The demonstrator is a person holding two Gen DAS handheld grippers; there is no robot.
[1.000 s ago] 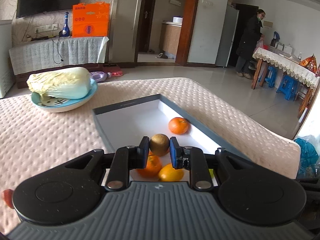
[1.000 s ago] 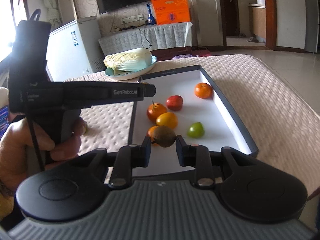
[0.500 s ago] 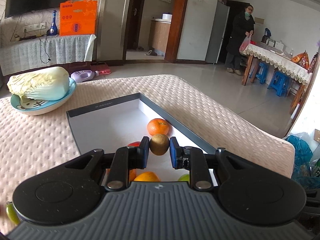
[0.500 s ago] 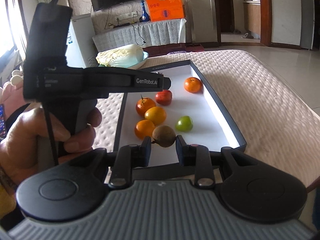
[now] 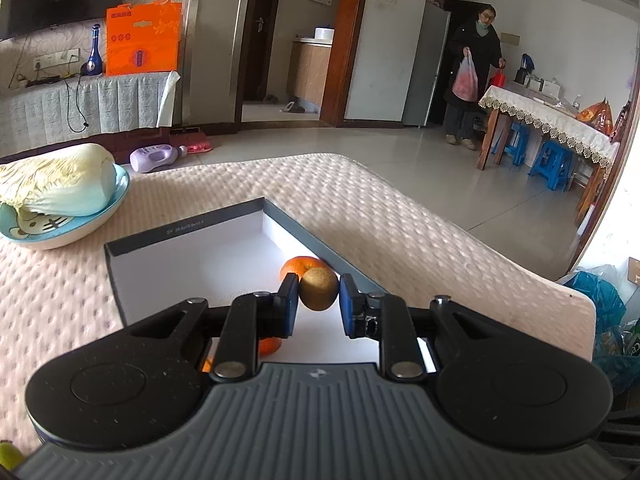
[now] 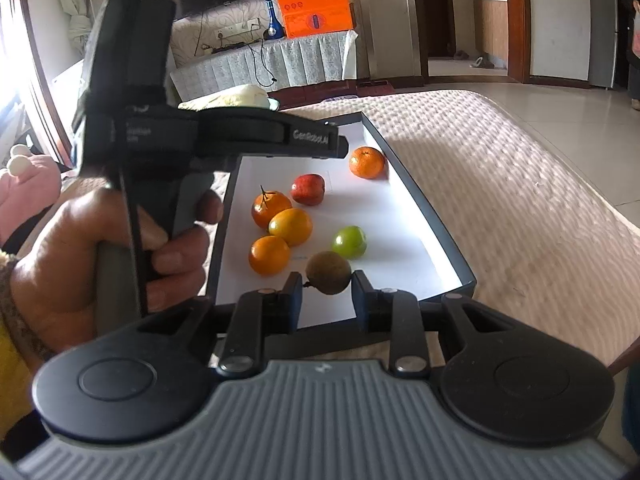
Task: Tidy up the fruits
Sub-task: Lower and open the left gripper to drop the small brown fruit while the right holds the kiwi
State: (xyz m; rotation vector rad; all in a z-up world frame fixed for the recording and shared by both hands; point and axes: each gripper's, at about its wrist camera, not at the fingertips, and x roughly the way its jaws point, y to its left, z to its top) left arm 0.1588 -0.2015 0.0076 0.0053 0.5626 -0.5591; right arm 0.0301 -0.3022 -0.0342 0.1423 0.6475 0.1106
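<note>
The jaws of the left gripper (image 5: 319, 307) are clenched on a brown fuzzy round kiwi (image 5: 319, 289) above the shallow grey-rimmed white box (image 5: 184, 232). The right gripper (image 6: 328, 298) grasps a second brown kiwi (image 6: 329, 273) over the near box edge. I would lower each slowly to a bare spot before releasing.

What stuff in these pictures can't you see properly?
- Left wrist view: the fruits low in the box are mostly hidden behind the left gripper; only orange slivers show.
- Right wrist view: the cabbage is mostly covered by the left gripper.
- Left wrist view: the print on the box rim is too small to read.
- Left wrist view: a green thing is cut off by the bottom left edge.
</note>
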